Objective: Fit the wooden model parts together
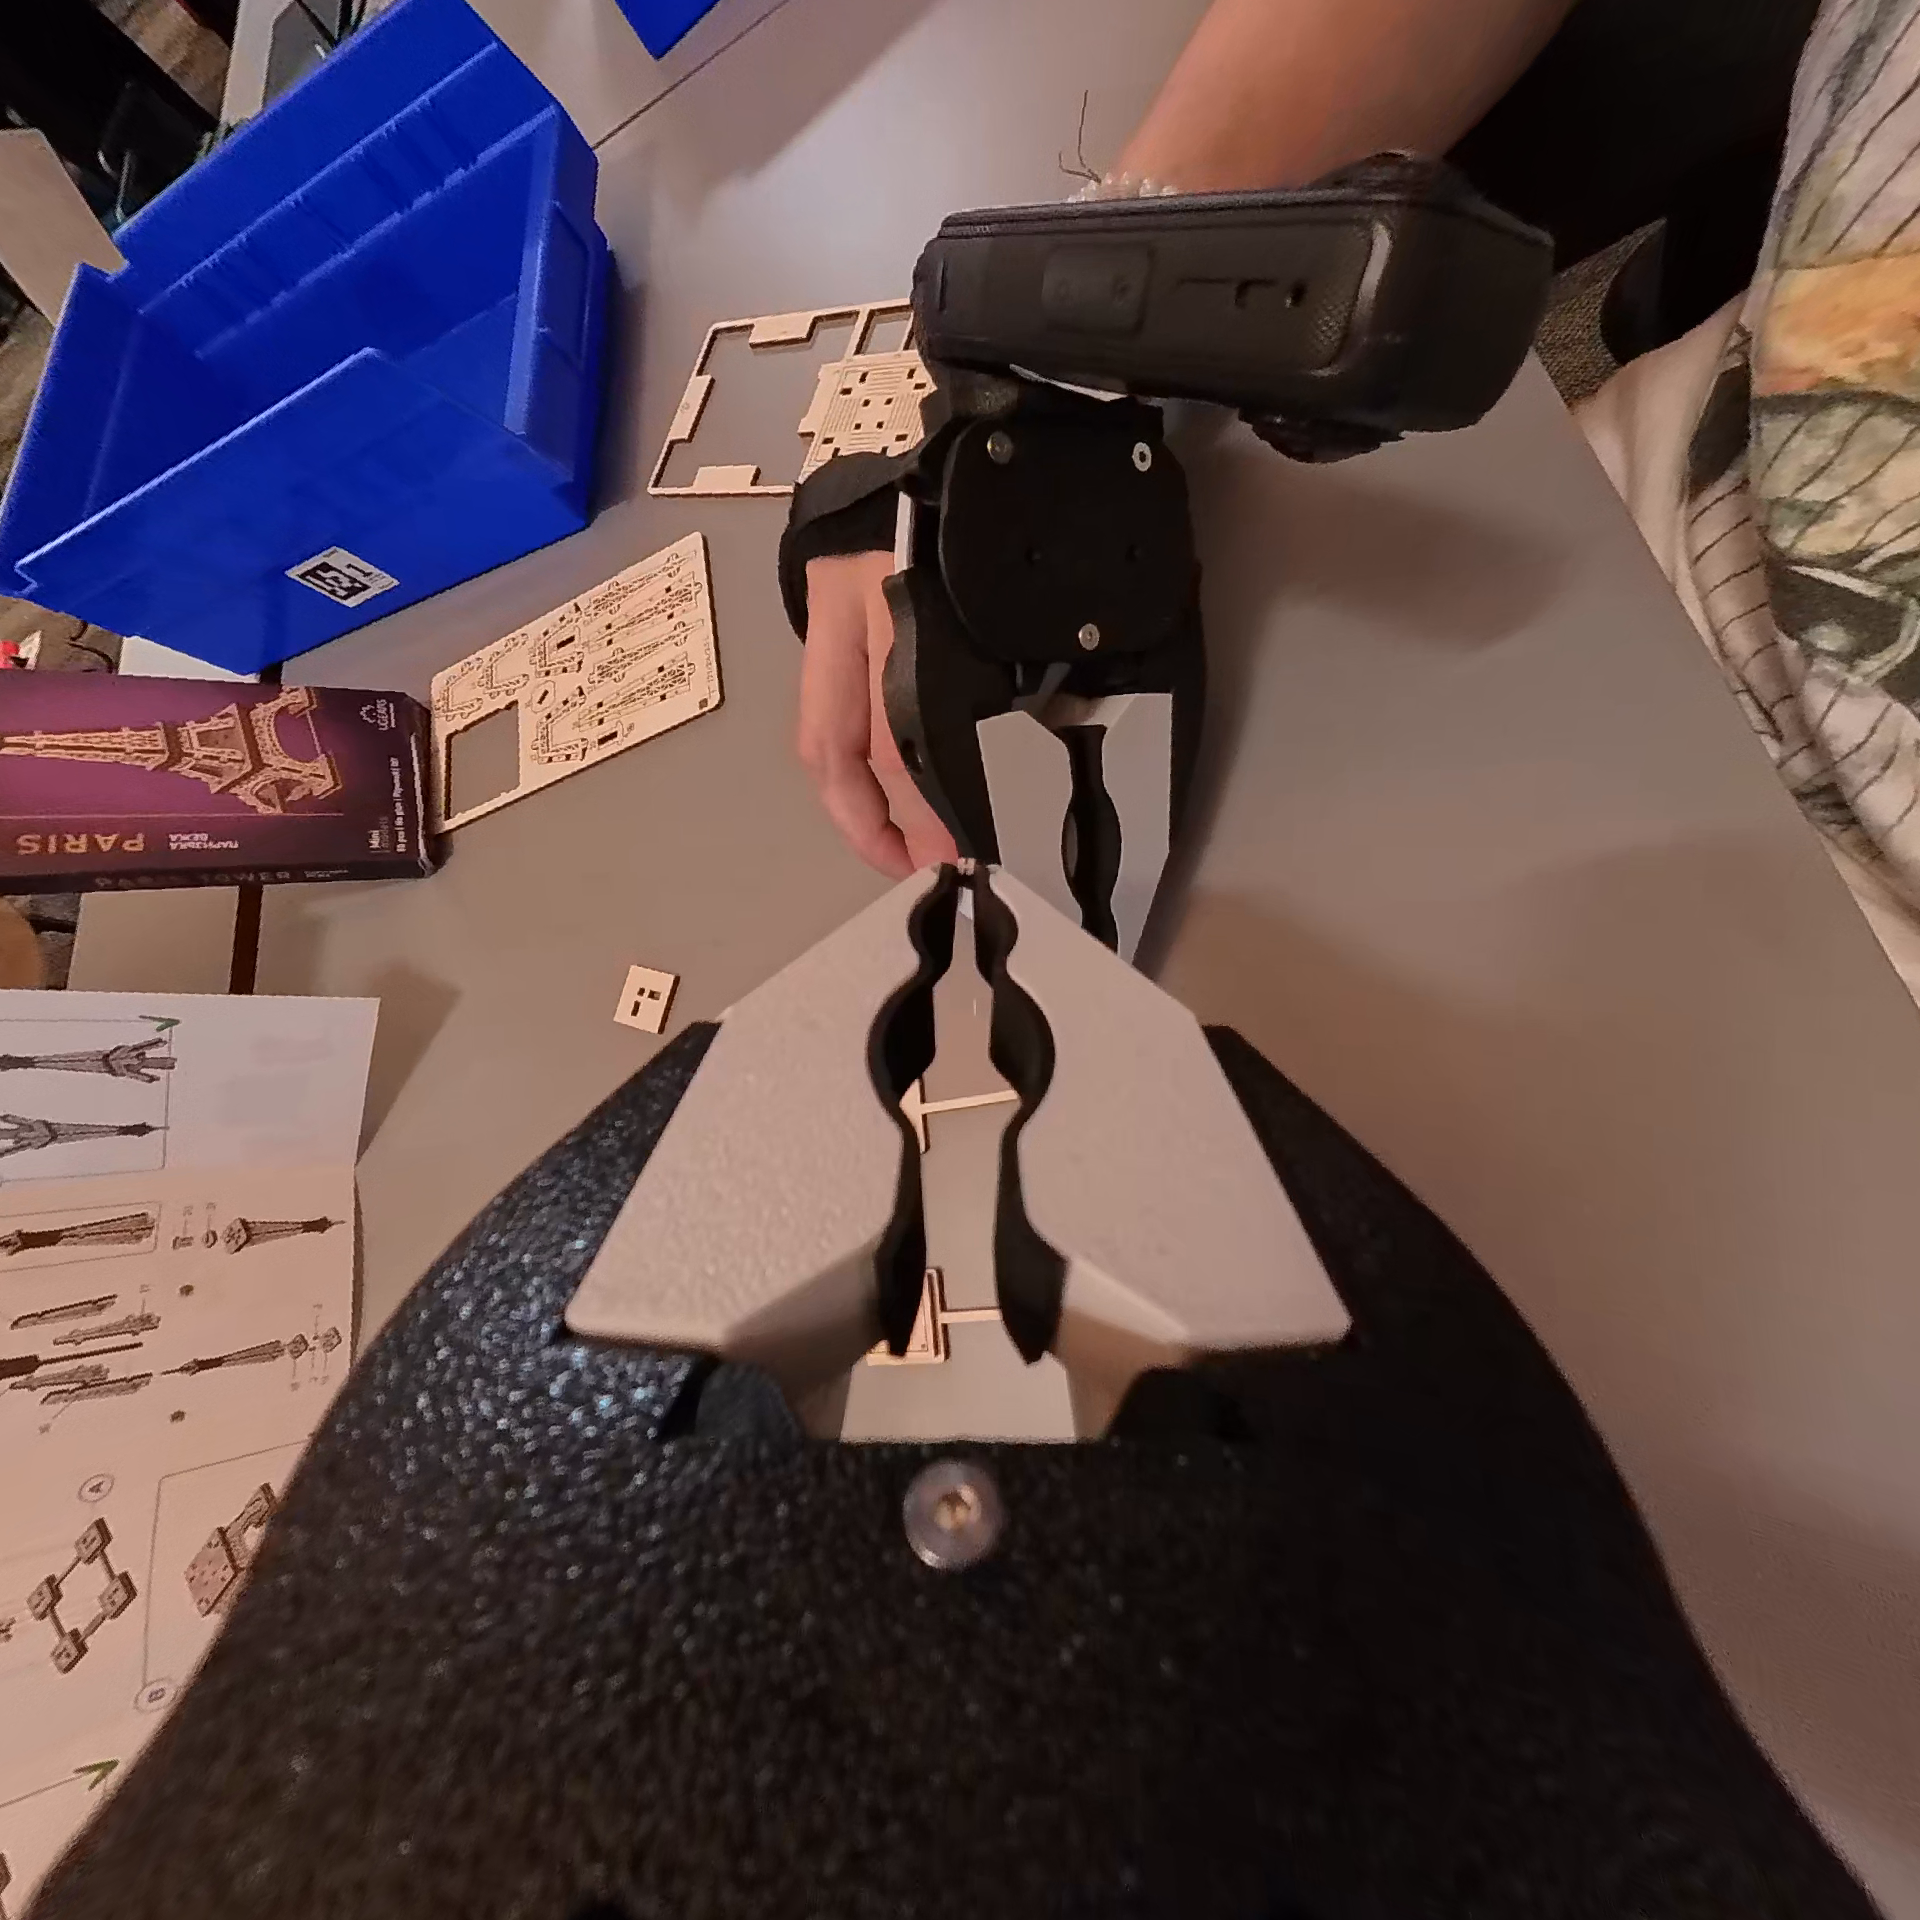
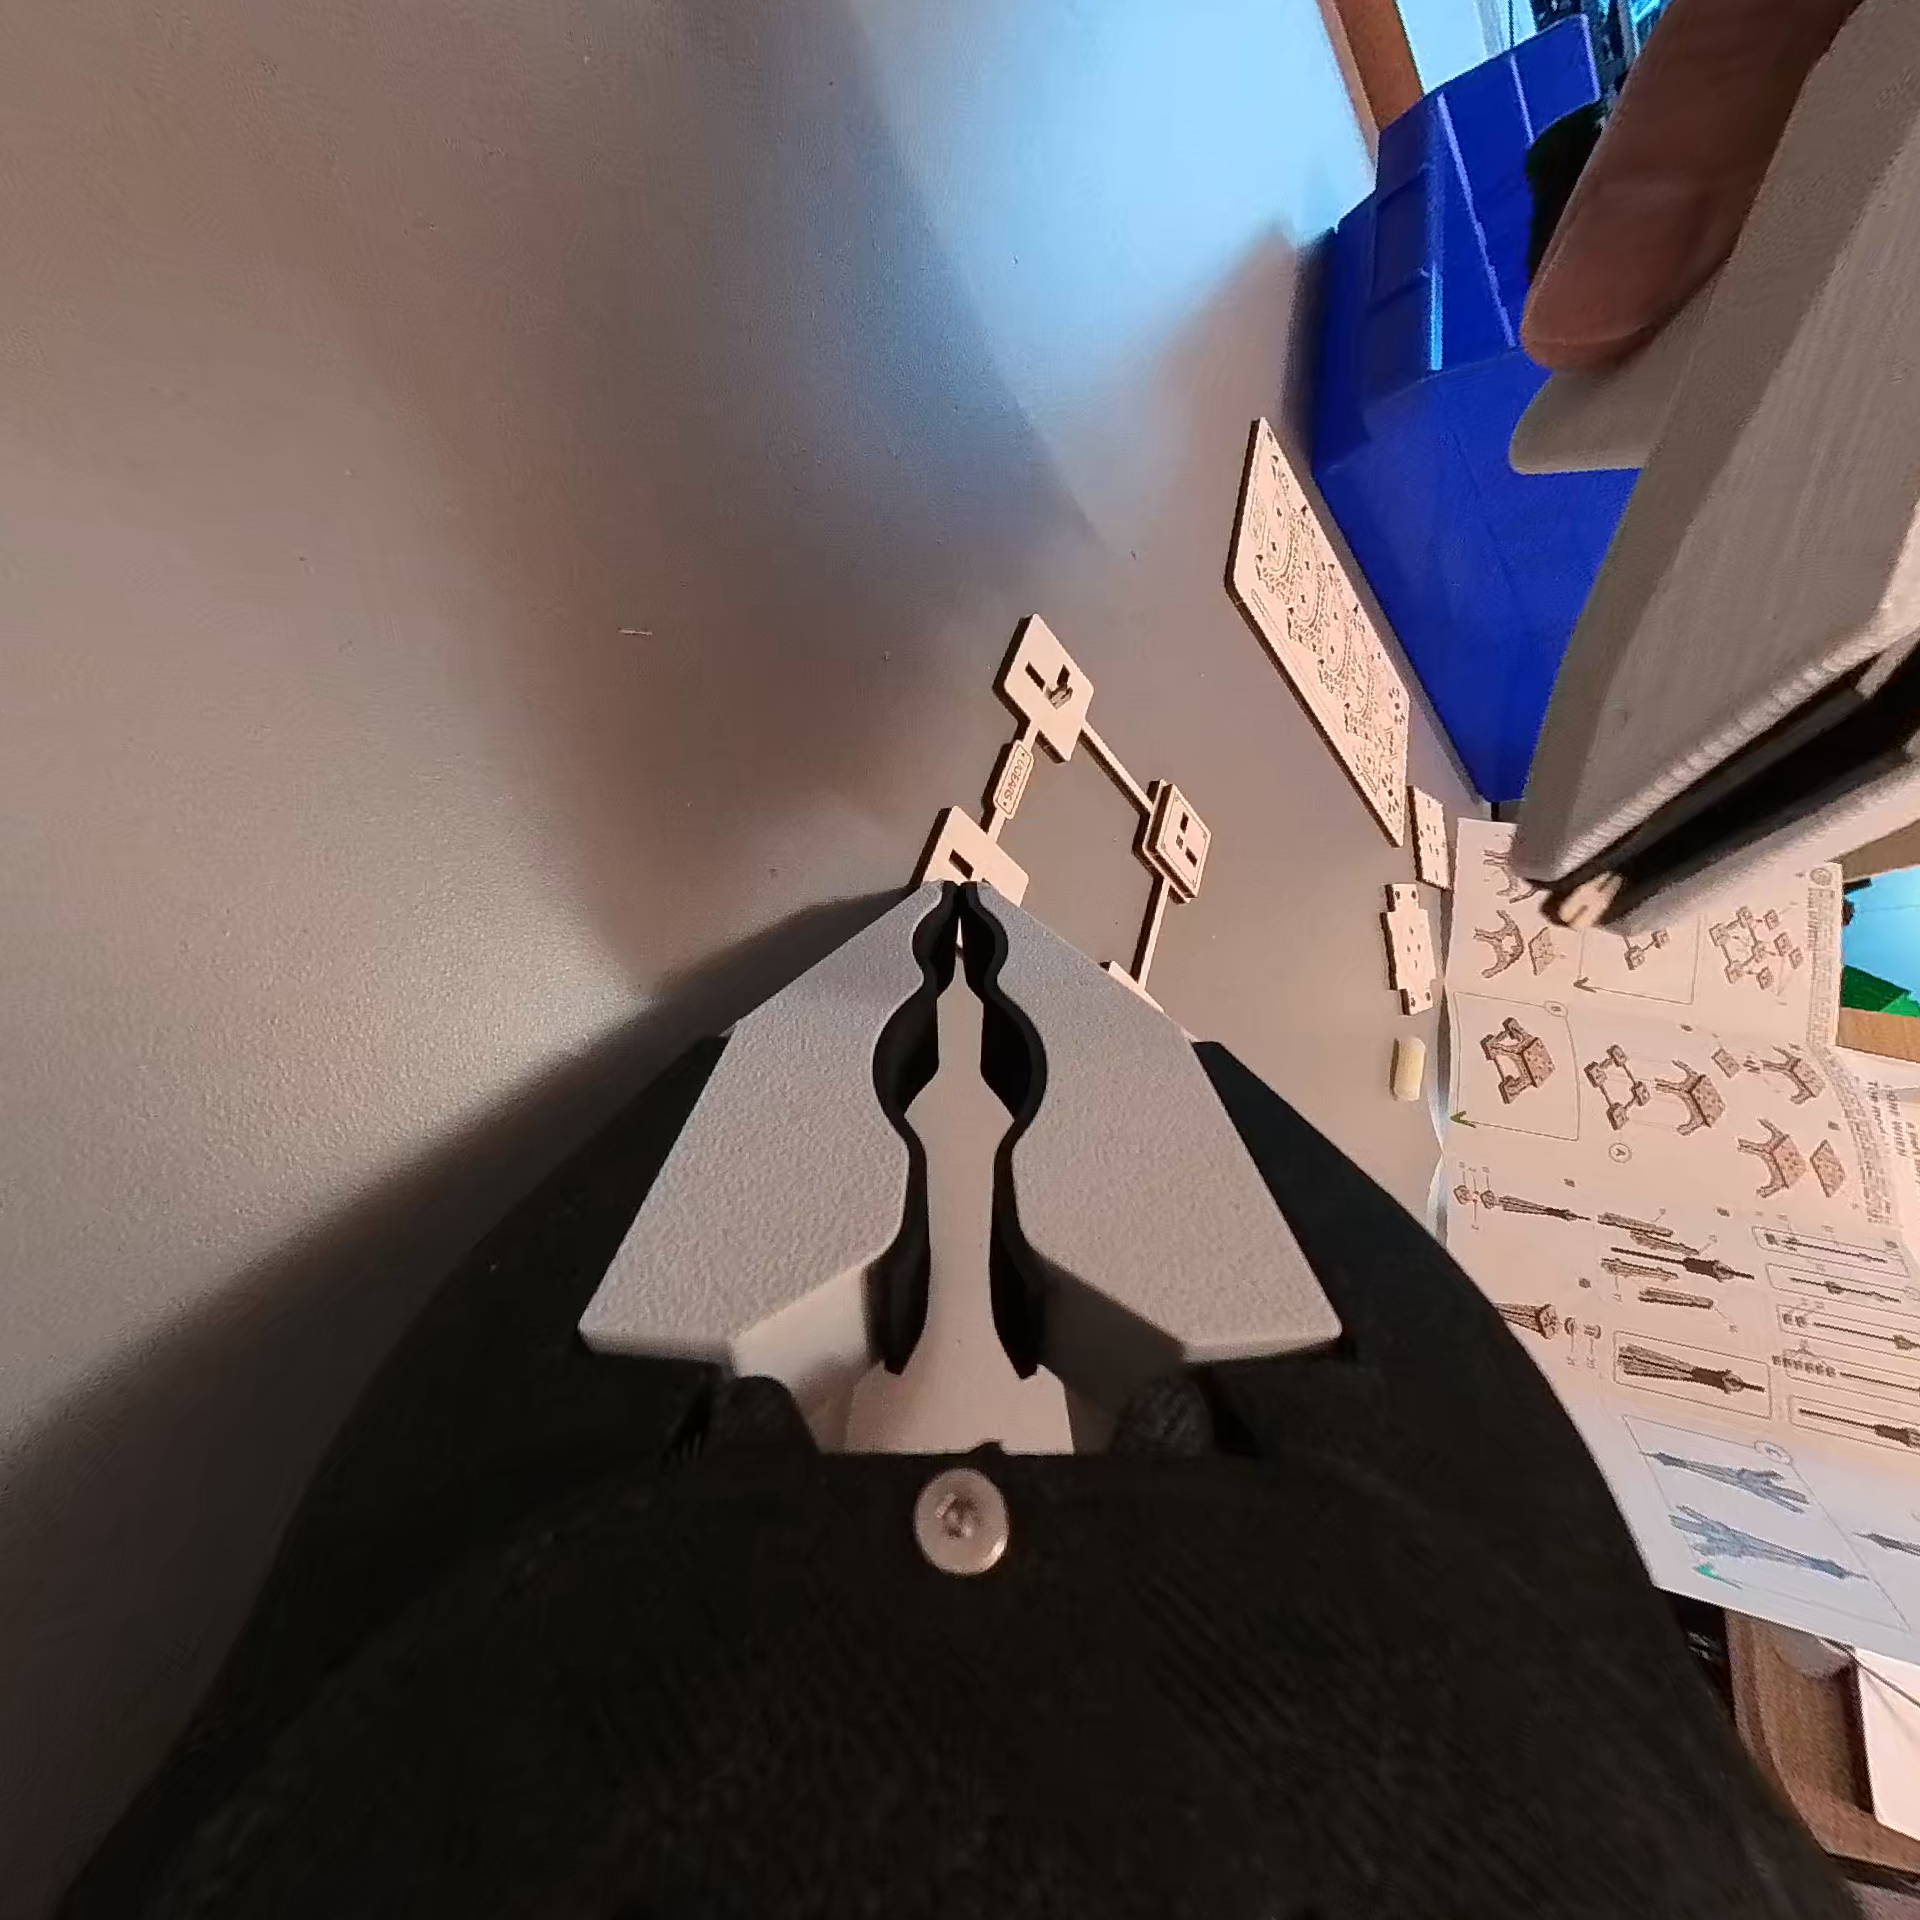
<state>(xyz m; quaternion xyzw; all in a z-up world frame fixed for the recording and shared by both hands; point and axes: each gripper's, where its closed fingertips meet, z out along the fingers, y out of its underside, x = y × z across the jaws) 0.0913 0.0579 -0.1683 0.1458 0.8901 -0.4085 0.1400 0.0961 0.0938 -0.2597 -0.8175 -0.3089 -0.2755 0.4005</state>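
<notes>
Jaws of the left gripper [image 1: 968, 871] pinch a tiny peg [image 1: 966, 864]; right gripper [image 2: 958, 894] looks shut, gripping nothing visible. Frame [image 2: 1091, 821] lies on the counter [image 2: 520, 520]. Next, I judge: align peg with a slot.

The left gripper [image 1: 968, 871] is pinching a tiny wooden piece [image 1: 966, 864] at its tips above the grey table [image 1: 1455, 935], with the right gripper [image 1: 1049, 883] hanging just beyond.
</notes>
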